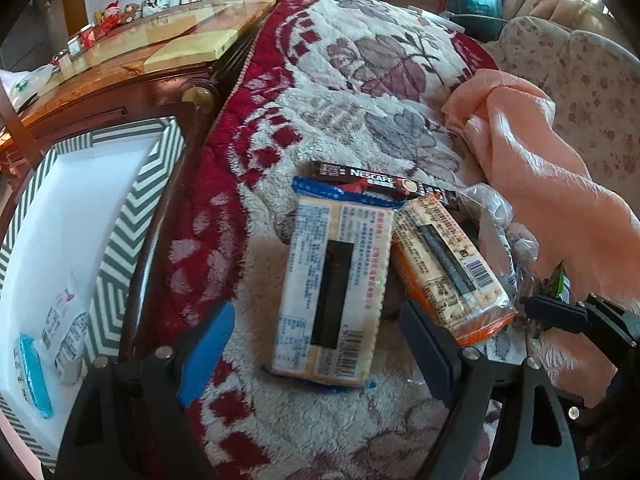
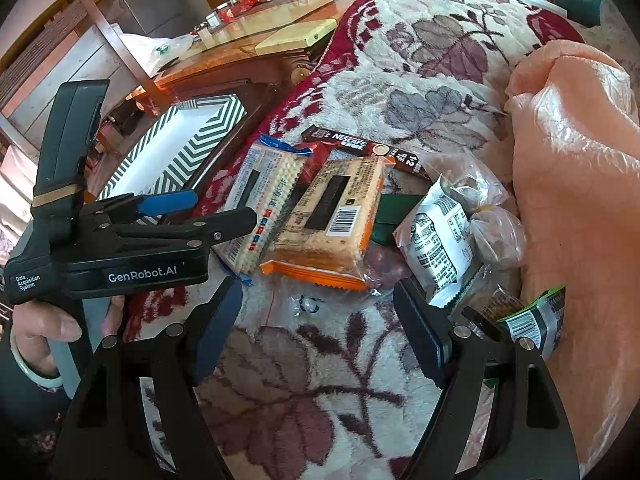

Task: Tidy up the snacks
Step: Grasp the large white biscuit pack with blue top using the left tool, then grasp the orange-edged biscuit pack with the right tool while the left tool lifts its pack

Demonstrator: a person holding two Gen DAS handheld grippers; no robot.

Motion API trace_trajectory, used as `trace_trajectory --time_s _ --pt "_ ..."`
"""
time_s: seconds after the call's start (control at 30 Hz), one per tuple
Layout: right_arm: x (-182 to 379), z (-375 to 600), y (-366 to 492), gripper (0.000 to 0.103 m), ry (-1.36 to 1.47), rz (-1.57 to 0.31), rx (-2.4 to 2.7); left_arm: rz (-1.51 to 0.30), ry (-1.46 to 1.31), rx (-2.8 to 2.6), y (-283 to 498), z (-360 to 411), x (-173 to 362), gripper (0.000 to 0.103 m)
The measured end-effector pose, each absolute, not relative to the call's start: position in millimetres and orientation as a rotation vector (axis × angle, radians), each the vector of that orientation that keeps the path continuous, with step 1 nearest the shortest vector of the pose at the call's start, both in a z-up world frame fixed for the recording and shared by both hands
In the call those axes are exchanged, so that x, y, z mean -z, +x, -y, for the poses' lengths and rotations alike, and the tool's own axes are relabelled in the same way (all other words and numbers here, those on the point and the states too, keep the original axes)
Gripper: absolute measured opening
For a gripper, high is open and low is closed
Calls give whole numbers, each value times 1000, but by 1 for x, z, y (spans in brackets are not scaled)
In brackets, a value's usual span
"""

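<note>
- The left gripper [image 1: 316,344] hung over the blue-edged cracker pack [image 1: 332,292] on the floral blanket [image 1: 360,80], jaws spread wide, gripping nothing.
- The pack lay straight ahead between the jaws, its near end level with the pads; its long axis ran away from the gripper, so the jaws flanked its two long sides.
- The left jaw's blue-taped finger [image 1: 208,352] stood clear of the pack's left edge, while the right pad sat close to its right edge, just where the orange-edged cracker pack [image 1: 452,272] began.
- The orange-edged pack lay to the right of the jaws, touching the blue one and angled off to the right; a Nescafe stick [image 1: 380,182] lay crosswise beyond both.
- The right gripper [image 2: 316,332] hovered further back over bare blanket, jaws also wide and empty, the orange-edged pack ahead of it and a white sachet [image 2: 436,236] ahead to its right.
- The left hand looked the nearer to the blue pack by a clear margin.
- The striped box [image 1: 132,216], already holding one packet [image 1: 60,336], stood to the left of the left jaws, the likely place for the pack.
</note>
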State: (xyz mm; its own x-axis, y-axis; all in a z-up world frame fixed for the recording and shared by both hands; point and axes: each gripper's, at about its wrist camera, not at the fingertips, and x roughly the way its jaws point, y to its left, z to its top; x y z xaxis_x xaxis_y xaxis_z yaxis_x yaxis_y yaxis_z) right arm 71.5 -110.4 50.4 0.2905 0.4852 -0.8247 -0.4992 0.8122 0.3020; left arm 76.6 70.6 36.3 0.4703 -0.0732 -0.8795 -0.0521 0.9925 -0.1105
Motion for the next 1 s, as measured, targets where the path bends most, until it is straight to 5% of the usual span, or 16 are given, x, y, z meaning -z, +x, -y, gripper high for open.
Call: trace_trajectory --time_s 0.53,0.57,0.63,1.0 --pt "-50 117 82 79 -1 -1090 -620 -1122 -129 38 97 -65 -17 86" --pt "-50 118 83 79 -1 -1089 -618 -1119 -125 35 97 -65 -16 83" --pt "-51 118 85 79 1 -1091 -619 -1134 -136 49 99 -66 -12 59" --pt "-54 80 114 79 -101 -1120 -598 -1129 -173 -67 82 -95 -14 58"
